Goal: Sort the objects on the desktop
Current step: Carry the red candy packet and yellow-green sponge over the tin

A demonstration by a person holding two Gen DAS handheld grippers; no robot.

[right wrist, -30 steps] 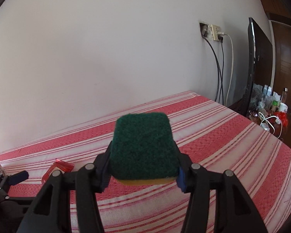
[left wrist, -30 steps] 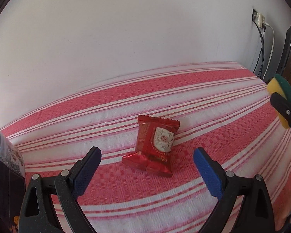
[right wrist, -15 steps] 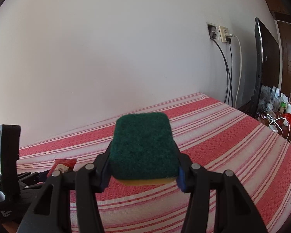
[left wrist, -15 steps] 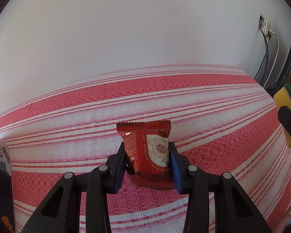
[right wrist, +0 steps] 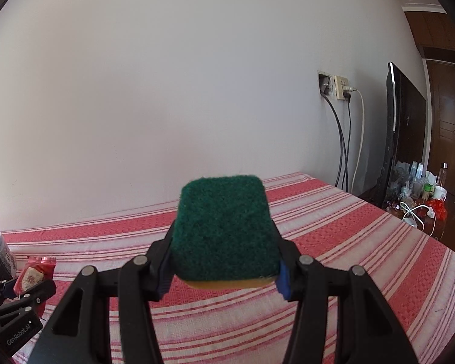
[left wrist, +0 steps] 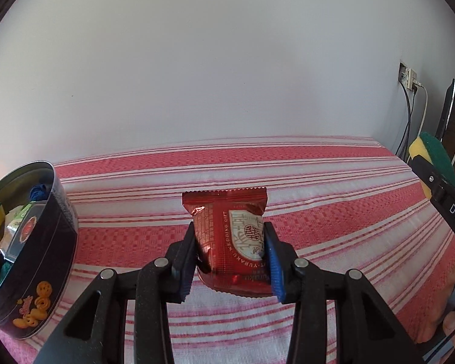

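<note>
My left gripper is shut on a shiny red snack packet and holds it above the red-and-white striped tablecloth. The packet also shows at the far left of the right wrist view. My right gripper is shut on a green-and-yellow scouring sponge, held above the cloth; the sponge shows at the right edge of the left wrist view. A round dark tin stands at the left with sponges and packets inside.
A white wall stands behind the table. A wall socket with cables, a dark screen and a cluttered side surface with bottles lie past the table's right end.
My left gripper shut on the red packet and lifted it off the cloth. The tin has come into view at the left. My right gripper still holds the sponge.
</note>
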